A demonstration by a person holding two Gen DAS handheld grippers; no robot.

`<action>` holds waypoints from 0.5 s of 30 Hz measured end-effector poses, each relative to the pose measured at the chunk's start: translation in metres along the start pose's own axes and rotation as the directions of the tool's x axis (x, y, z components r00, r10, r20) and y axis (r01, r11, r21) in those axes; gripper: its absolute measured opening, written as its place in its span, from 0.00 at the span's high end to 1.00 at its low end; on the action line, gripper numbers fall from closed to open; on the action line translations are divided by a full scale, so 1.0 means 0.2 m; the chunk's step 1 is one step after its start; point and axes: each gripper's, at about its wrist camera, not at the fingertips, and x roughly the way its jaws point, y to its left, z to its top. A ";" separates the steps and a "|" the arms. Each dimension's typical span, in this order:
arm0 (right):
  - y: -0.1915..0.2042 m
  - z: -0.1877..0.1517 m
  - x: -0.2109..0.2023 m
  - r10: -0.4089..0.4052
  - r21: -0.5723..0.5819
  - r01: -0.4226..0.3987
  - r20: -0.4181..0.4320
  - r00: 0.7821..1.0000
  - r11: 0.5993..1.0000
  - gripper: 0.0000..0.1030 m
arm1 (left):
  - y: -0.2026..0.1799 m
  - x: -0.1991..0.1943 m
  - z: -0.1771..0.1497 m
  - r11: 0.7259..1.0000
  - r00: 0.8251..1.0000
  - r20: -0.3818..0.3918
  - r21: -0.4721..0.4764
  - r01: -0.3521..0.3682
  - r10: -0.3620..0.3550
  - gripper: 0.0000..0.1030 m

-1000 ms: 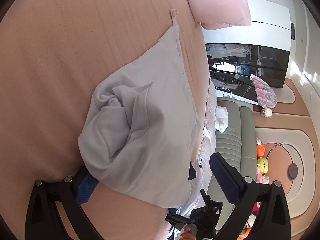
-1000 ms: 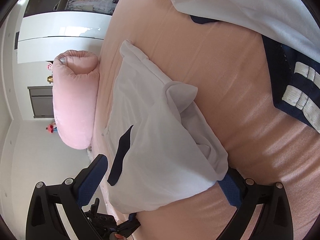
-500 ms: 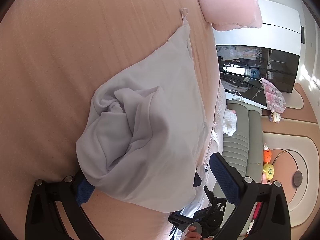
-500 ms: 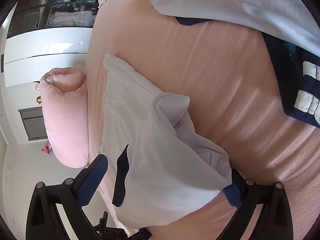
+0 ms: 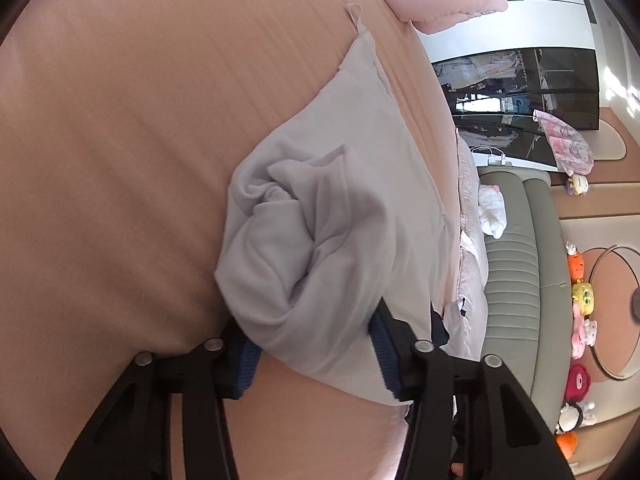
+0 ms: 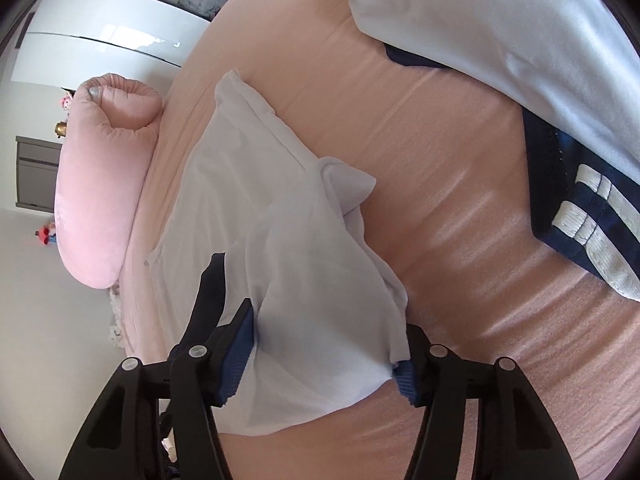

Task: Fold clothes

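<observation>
Left gripper [image 5: 316, 344] and right gripper [image 6: 324, 344] angle downward, jaws closing (cloth between them).

A home bedroom: a bed [image 5: 120, 160] under a peach sheet, a pink pillow [image 6: 100, 184] at its head, a glossy wardrobe [image 5: 520, 92] beyond, a padded grey bench [image 5: 516, 280] alongside, and plush toys [image 5: 580, 320] lined on the floor.
</observation>
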 end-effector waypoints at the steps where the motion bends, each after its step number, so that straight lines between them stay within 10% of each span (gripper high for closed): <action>1: -0.02 0.00 0.00 0.022 0.004 -0.022 0.001 1.000 1.000 0.53 | 0.02 0.00 0.00 1.000 1.000 0.001 -0.006 0.018 -0.018 0.73; 7: -0.06 0.00 0.00 0.134 0.018 -0.135 0.010 0.991 0.991 0.51 | -0.03 0.01 -0.01 0.999 1.000 0.012 0.034 -0.023 0.022 0.74; 10: -0.16 0.00 0.02 0.335 0.149 -0.349 0.111 0.936 0.925 0.42 | 0.02 0.02 0.00 0.995 0.996 0.017 -0.041 0.087 -0.087 0.74; 15: -0.33 0.03 0.11 0.579 0.380 -0.629 0.250 0.776 0.679 0.42 | 0.27 0.05 -0.02 0.788 0.886 0.148 -0.409 0.460 -0.440 0.63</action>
